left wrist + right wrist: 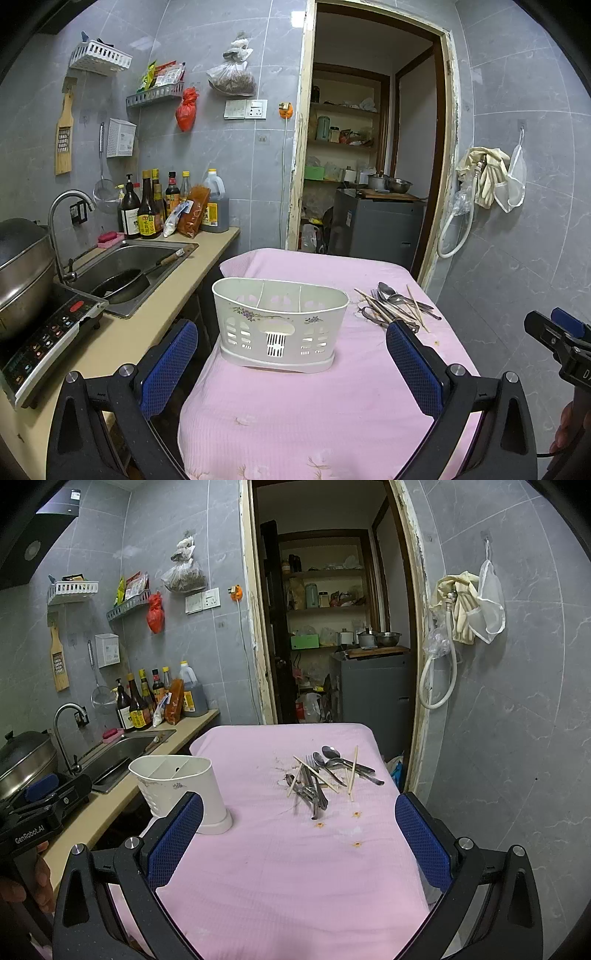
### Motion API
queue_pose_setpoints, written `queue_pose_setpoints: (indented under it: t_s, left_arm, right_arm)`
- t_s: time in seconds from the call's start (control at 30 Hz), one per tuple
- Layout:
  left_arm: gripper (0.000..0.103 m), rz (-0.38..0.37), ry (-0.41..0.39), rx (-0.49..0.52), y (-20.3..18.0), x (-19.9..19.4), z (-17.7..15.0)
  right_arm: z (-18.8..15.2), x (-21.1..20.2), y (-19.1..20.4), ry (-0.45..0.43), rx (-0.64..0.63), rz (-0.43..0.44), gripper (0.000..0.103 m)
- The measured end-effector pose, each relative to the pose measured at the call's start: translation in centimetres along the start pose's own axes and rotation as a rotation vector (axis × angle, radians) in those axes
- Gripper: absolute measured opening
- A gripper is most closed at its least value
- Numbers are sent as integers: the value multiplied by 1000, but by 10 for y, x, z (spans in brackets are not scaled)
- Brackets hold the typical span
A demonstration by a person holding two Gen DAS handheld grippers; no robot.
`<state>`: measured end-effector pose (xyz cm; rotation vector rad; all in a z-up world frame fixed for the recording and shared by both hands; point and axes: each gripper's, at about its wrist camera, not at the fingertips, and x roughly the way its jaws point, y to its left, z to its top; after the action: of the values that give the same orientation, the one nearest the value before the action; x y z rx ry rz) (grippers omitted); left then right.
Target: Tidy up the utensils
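Note:
A white plastic utensil holder (280, 325) with three compartments stands on the pink-covered table (314, 413); it looks empty. It also shows in the right wrist view (181, 790) at the table's left edge. A pile of spoons, forks and wooden chopsticks (325, 775) lies loose on the cloth at the far right; it also shows in the left wrist view (397, 304). My left gripper (291, 354) is open and empty, just in front of the holder. My right gripper (299, 830) is open and empty, short of the utensil pile.
A counter to the left holds a sink (129, 266) with a pan, an induction cooker (44, 343), a pot and several sauce bottles (155, 206). A doorway (332, 627) opens behind the table. A tiled wall with a hanging hose (439, 672) is to the right.

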<state>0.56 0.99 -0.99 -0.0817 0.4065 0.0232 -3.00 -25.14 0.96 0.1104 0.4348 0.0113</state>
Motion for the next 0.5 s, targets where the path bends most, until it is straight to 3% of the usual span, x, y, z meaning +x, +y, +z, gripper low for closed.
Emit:
queue_pose_setpoints:
  t_s: [0.5]
  left_arm:
    - [103, 1, 3, 3, -2, 2, 0]
  right_arm:
    - [0, 3, -1, 5, -1, 0, 102]
